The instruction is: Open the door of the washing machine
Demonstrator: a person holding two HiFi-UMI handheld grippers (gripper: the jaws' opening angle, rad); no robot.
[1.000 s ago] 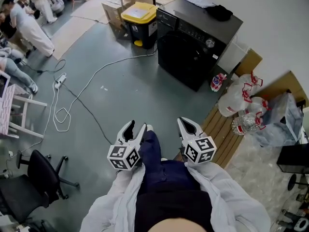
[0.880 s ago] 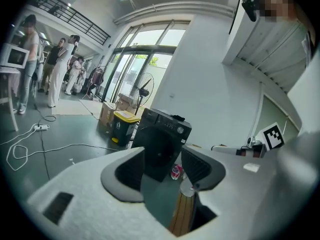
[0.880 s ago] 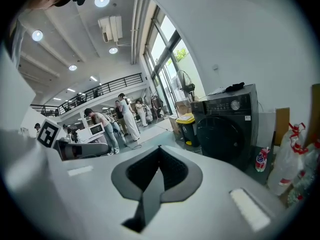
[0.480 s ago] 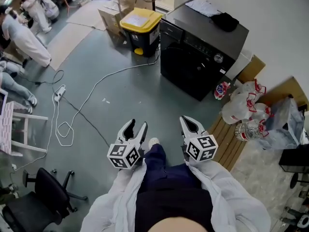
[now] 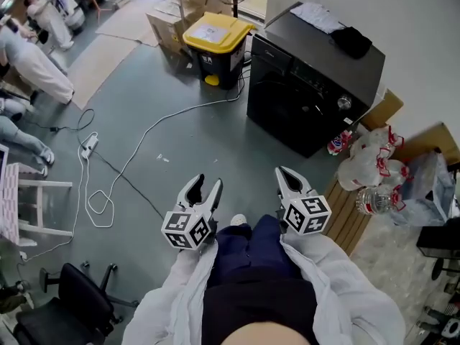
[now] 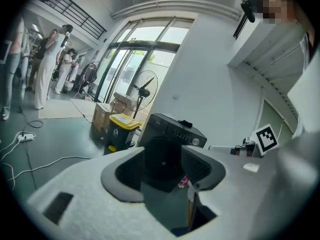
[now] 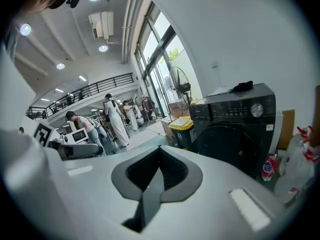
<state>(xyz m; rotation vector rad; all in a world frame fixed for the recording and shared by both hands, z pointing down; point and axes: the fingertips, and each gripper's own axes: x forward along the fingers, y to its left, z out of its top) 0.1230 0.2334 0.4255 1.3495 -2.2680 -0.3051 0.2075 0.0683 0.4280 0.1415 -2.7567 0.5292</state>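
Washing machine (image 5: 309, 99): door outline lost in the dark front, panel lettering too small to read. Black item (image 5: 356, 42) on its top: kind unclear. Office chair (image 5: 80, 306), lower left: cut by frame edge. Person (image 5: 42, 72), upper left: partly out of frame

Bin (image 5: 214, 42) left of washing machine (image 5: 313, 85)
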